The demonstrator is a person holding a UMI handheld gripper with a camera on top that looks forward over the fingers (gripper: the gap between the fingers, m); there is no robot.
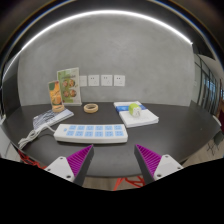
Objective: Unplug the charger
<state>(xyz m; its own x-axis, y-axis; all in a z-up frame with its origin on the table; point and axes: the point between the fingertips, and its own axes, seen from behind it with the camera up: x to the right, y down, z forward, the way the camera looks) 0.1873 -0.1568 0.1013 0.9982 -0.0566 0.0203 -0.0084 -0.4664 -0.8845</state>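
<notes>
Two fingers (80, 160) of gripper (113, 162) spreading wide apart, purple pads facing inward, nothing between them, hovering over near edge of dark table (180, 135).

Sitting just ahead of fingers, toward middle of table: white power strip (91, 132), long side running across, row of pale blue sockets facing up. Lying flat, apart from both fingers.

Lying at strip's left end, toward left edge of table: white charger (50, 121) with a pale cable (33, 131) trailing off toward near left corner. Looking plugged in at that end, though exact socket impossible to tell.

Resting beyond strip on its right, toward right side of table: flat white book or box (140, 117), with a small blue and white item (128, 105) sitting at its far side.

Sitting beyond strip near far edge: roll of tape (91, 107), lying flat.

Standing upright at far left of table, against grey wall (150, 60): printed card or leaflet (66, 86) with a smaller picture leaning in front.

Showing on wall behind tape: row of white wall outlets (104, 80).

Peeking below near edge, between fingers: something red (126, 182), unidentifiable.
</notes>
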